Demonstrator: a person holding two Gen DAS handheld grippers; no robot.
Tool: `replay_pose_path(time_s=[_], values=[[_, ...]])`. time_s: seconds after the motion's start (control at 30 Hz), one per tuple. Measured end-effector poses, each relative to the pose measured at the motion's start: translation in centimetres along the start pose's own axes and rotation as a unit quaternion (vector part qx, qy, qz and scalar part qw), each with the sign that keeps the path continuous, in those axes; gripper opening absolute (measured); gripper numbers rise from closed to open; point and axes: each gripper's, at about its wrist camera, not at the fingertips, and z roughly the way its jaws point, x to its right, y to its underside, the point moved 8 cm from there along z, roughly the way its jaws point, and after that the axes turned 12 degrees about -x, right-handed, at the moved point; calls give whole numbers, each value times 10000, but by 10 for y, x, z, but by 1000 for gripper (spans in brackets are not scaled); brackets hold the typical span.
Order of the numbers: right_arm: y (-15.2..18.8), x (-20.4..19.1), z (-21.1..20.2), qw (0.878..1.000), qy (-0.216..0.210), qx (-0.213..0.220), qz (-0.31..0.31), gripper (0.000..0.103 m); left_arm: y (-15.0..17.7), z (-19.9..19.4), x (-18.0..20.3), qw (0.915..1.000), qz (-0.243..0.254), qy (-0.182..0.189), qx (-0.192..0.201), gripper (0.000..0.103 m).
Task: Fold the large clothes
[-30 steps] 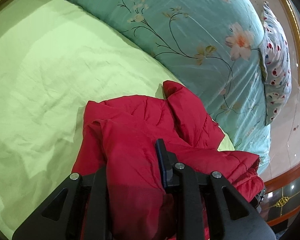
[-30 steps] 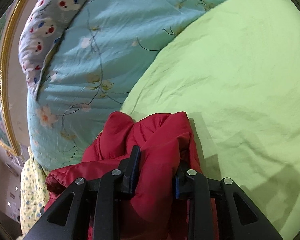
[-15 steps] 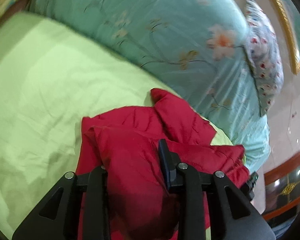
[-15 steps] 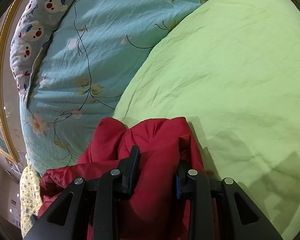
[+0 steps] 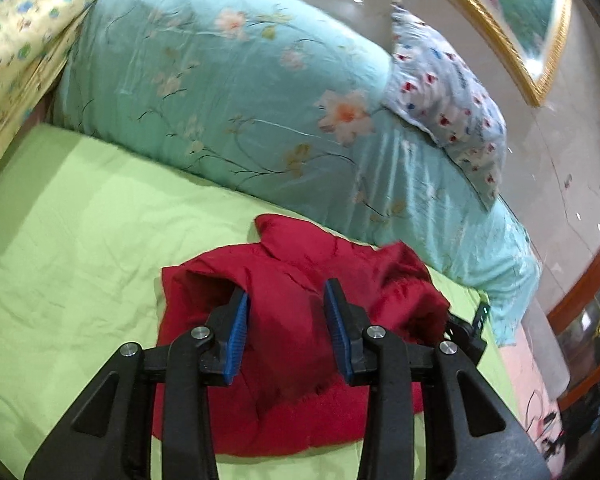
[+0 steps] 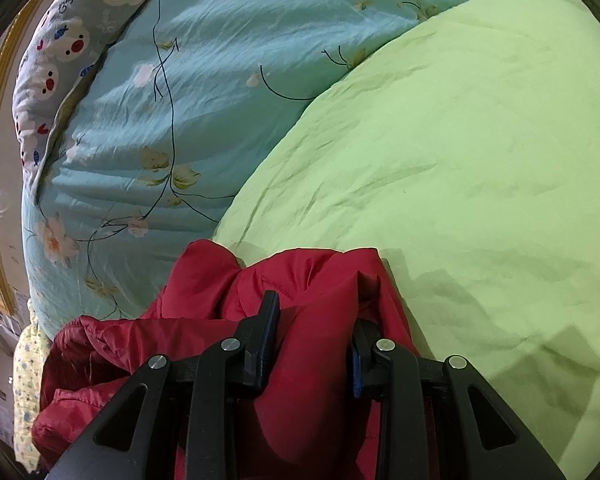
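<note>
Your left tongs (image 5: 286, 322) have just been opening; their blue pads stand clear of the red jacket (image 5: 300, 320), which shows between them, released. Your right tongs (image 6: 314, 340) are clenched on a fold of that jacket. It lies bunched on the green sheet (image 5: 80, 240) near the bed's edge, against the teal floral quilt (image 5: 228, 100)

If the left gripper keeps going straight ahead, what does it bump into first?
Most likely the red jacket, which lies right in front of the left gripper and between its open fingers. Beyond it lies the flowered teal quilt.
</note>
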Motion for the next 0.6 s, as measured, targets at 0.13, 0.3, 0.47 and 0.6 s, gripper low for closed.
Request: replay_pose_path(time_s=[0.13,0.3,0.47,0.6], values=[[-1,0,1,10000,47,15,0,29,14,-3,21,9994,296,156,88,34],[-1,0,2,10000,57,28,-18,29,8,-40,35,9970,397,371,559,34],[-1,-2,2,9999,98,96,-63,30,18,-38,61,9938,982,394,342,40],[-1,-4,1,9997,155,99,-131,32,34,34,66,9882,1453,-331,-352,40]])
